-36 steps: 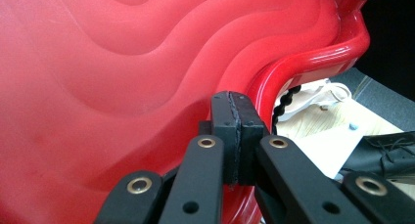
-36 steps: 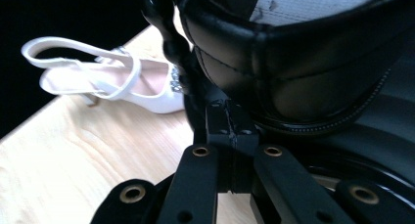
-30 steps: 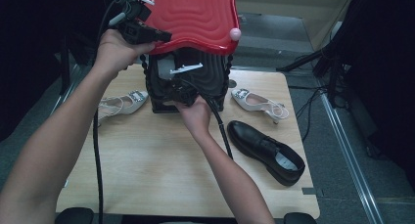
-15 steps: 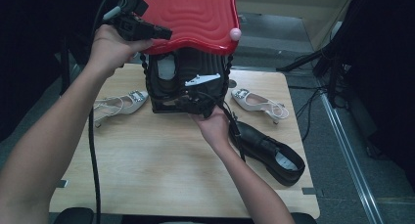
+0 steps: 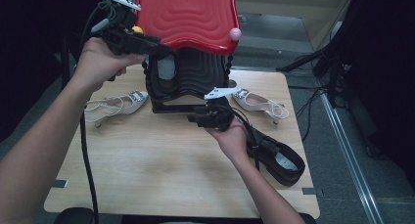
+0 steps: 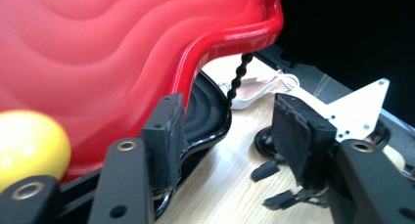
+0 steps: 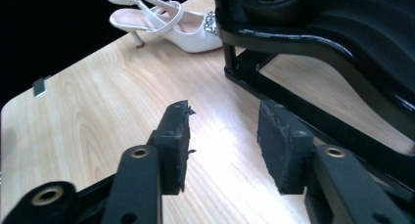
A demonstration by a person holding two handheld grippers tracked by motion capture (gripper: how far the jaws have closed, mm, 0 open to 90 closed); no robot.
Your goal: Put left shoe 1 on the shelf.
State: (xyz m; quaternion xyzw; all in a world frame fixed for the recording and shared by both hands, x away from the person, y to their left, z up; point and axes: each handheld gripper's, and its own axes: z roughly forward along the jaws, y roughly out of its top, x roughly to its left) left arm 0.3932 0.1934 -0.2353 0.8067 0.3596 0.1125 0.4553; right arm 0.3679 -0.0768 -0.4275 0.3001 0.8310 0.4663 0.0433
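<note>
Red lid [image 5: 188, 18] sits beside the gaping left hand-held gripper [image 5: 159, 48]; right hand-held gripper [image 5: 193, 119] gapes empty.

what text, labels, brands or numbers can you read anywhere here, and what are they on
No readable text, label, brand, number or sign in any view.
Red lid: wavy ridges, no print.
Black shoe: the pale insole may carry a mark, too small to tell.
White heeled shoes: a sparkly ornament, no lettering.
Left gripper and right gripper: no markings legible.

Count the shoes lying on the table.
3: a white heel left of the rack, a white heel to its right, a black shoe near the right hand. Others may be hidden.
</note>
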